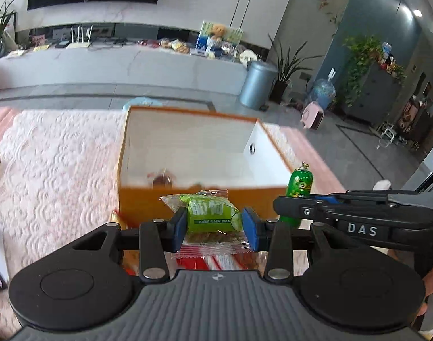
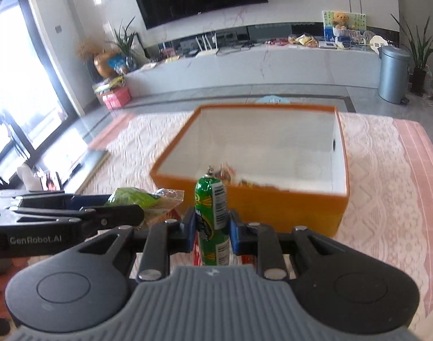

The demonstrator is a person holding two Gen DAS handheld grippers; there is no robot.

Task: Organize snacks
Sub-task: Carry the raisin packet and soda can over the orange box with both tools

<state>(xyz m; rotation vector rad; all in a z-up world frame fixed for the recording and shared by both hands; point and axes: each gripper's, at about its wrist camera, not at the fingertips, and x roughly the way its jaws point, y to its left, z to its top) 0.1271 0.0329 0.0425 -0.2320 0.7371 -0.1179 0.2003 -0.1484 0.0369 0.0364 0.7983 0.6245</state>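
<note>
green crinkly plastic snack packet (image 1: 209,213) sits squeezed between the left gripper (image 1: 213,224) fingers; the right gripper (image 2: 212,230) fingers pinch a green shiny sausage-shaped snack tube (image 2: 212,218); both wait just before the orange cardboard box with white inside (image 2: 273,207); the two grippers are close, so they might bump, and a snack could drop outside the box
</note>
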